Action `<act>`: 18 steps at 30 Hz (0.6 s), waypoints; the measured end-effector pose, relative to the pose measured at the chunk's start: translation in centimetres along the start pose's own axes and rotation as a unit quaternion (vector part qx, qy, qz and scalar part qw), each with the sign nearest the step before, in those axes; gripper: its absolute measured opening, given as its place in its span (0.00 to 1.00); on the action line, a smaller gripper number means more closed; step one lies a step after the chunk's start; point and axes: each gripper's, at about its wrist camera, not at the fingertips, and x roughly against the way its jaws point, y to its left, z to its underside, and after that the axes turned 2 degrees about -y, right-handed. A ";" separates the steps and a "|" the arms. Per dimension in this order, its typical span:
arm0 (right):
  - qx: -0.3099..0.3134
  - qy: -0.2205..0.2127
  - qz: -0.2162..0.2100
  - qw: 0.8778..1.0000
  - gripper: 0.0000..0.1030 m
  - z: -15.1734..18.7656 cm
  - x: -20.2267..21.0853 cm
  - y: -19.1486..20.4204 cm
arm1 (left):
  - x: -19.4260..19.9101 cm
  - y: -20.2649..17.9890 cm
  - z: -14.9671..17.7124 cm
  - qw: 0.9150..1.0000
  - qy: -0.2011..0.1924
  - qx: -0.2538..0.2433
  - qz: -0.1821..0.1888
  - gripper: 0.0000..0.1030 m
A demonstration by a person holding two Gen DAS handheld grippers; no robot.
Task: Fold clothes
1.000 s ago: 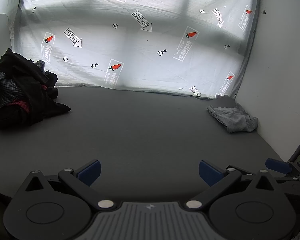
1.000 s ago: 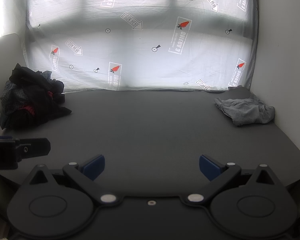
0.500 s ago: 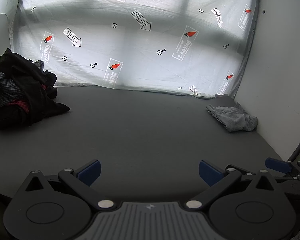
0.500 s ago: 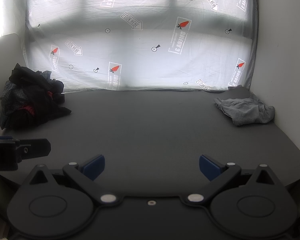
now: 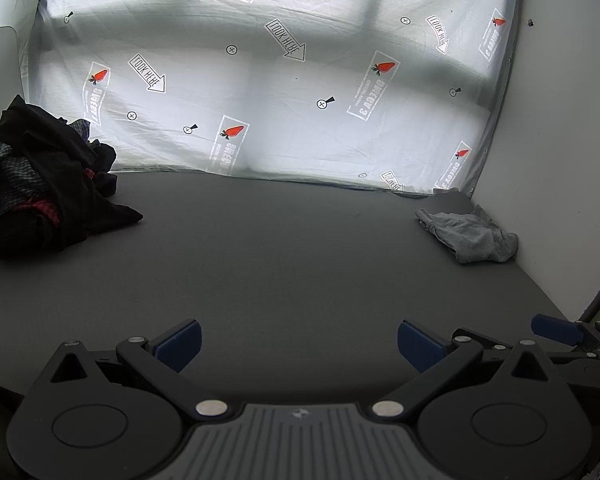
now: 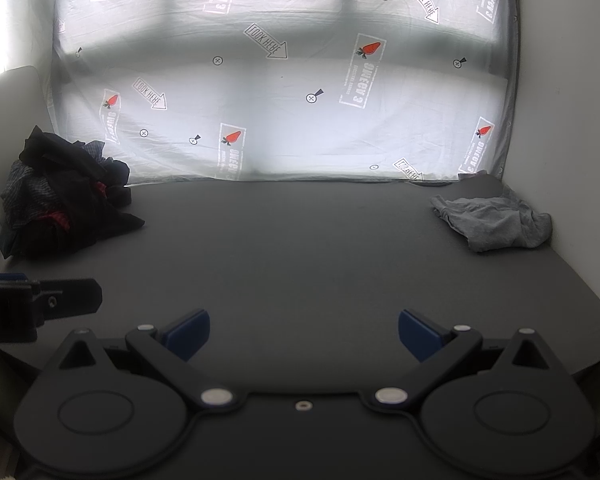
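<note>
A heap of dark clothes (image 5: 40, 188) (image 6: 60, 200), black with some red and checked fabric, lies at the far left of the grey table (image 5: 280, 260) (image 6: 300, 248). One crumpled grey garment (image 5: 468, 236) (image 6: 496, 224) rests at the far right by the wall. My left gripper (image 5: 298, 344) hovers over the table's near edge, open and holding nothing. My right gripper (image 6: 302, 334) is beside it, also open and holding nothing. Both are far from the clothes.
A white printed sheet (image 5: 280, 80) hangs behind the table. A white wall (image 5: 560, 160) bounds the right side. The right gripper's blue fingertip (image 5: 556, 330) shows at the left wrist view's right edge; the left gripper's body (image 6: 40, 300) shows at the right wrist view's left edge.
</note>
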 end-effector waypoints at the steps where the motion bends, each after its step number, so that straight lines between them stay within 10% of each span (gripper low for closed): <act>1: 0.000 0.000 0.001 1.000 0.99 0.0 0.0 0.0 | 0.1 -0.1 0.1 1.000 0.000 -0.001 0.000 1.00; 18: -0.001 0.006 -0.001 1.000 0.99 -0.4 -1.1 -0.1 | -1.1 0.4 -0.3 1.000 0.005 0.003 0.001 1.00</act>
